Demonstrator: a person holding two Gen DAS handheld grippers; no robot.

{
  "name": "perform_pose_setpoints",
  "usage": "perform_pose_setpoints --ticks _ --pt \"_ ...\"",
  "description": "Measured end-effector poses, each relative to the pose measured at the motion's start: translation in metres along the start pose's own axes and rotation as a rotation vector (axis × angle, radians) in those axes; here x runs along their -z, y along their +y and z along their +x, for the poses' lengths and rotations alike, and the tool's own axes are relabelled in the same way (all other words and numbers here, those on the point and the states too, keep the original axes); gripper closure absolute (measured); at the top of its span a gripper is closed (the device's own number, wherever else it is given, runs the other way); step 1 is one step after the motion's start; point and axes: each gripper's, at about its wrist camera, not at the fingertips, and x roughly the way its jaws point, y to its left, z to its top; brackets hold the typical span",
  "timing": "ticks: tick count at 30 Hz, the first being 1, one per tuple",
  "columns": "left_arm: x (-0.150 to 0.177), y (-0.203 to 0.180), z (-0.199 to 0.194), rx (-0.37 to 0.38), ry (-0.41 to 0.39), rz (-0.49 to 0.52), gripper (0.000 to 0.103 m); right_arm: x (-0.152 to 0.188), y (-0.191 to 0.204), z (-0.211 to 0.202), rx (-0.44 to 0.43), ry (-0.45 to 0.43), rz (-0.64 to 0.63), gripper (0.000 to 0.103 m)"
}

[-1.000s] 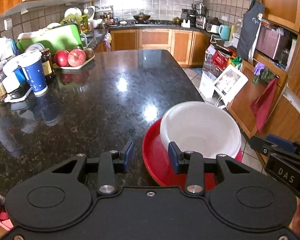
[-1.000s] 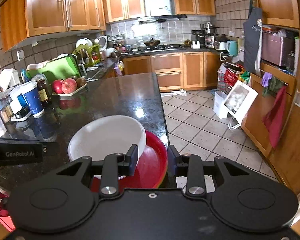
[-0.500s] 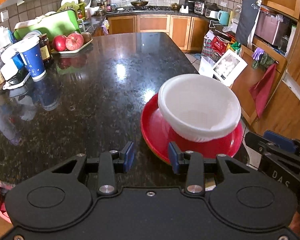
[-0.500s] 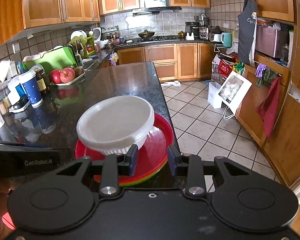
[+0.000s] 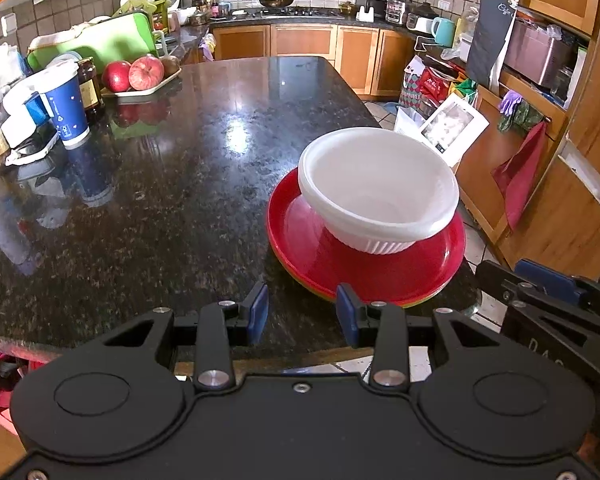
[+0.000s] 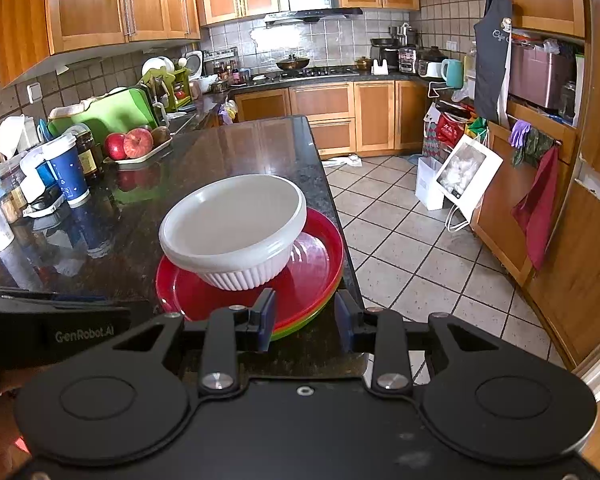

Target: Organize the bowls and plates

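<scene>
Bowl: a white bowl (image 5: 378,190) with a smooth glossy inside and a ribbed foot is sitting tilted on the plates, just ahead of both grippers.
Plates: a round red plate (image 5: 320,248) is lying on top of a thin stack, with orange and green rims (image 6: 300,328) peeking out underneath; the stack is resting at the counter's near corner.
Left gripper: the left gripper (image 5: 302,313) is hovering with its blue pads spread and nothing between them; the stack's edge is lying just ahead and to its right.
Right gripper: the right gripper (image 6: 305,314) is standing with its fingers apart, the stack's edge showing in the gap; I cannot tell whether the pads are touching it.
Counter: the polished, speckled dark stone countertop (image 5: 172,184) is mirroring the lights.
Surroundings: far ahead to the left, a blue paper cup (image 5: 66,108), a dark jar (image 5: 89,86), and a tray of apples (image 5: 134,76) are crowding the counter's far side, well apart from the plates.
Floor: beige tiled floor (image 6: 412,240) is stretching off to the right of the right gripper.
</scene>
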Motion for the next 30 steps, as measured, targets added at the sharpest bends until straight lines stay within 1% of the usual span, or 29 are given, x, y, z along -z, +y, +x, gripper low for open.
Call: perform_pose_setpoints --ticks 30 --pt "0.0001 -0.0038 0.0018 -0.016 -0.002 0.005 0.055 0.0019 -0.0016 0.0007 -0.023 0.002 0.001 0.069"
